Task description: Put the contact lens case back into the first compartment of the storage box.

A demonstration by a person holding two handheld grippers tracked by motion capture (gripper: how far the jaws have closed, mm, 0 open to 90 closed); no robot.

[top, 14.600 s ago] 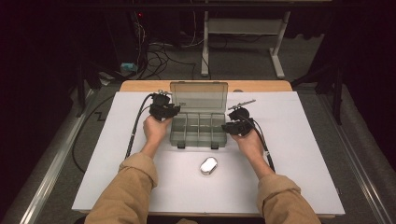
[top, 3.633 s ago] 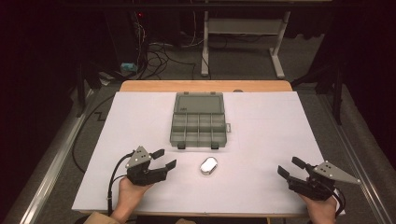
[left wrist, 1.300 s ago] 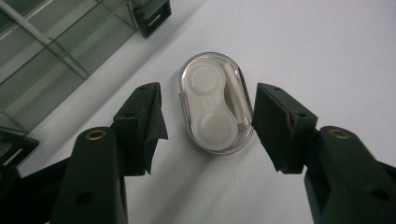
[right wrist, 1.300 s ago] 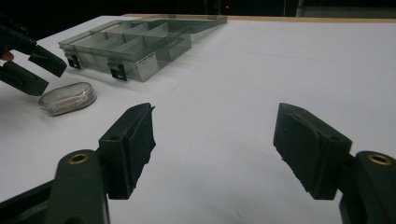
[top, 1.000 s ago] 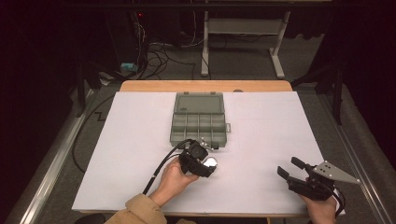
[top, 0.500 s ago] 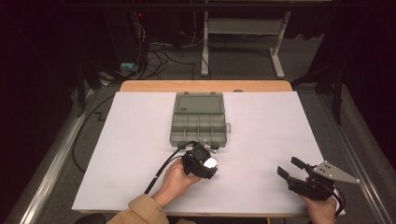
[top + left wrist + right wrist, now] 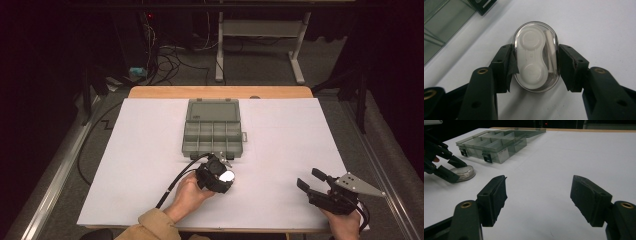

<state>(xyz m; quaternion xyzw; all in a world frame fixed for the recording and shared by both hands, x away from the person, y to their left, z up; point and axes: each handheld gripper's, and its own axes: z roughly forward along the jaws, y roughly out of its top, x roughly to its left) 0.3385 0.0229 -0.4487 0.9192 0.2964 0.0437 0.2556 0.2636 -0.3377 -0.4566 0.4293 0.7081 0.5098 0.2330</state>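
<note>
Little clear oval case (image 7: 536, 57) just below the organizer box (image 7: 212, 130): light, slick; left gripper (image 7: 535, 66) fingers have just been closing, now pinching its long sides.

Wooden table (image 7: 220, 92) covered by a white sheet (image 7: 145, 150), bearing a grey-green clear plastic compartment box (image 7: 212, 129) and a small oval clear case (image 7: 227, 176) nearby

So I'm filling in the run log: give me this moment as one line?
left gripper: jaws just closing, pads touching clear oval contact lens case | right gripper: open, empty | organiser box: lid open, on white sheet
</note>
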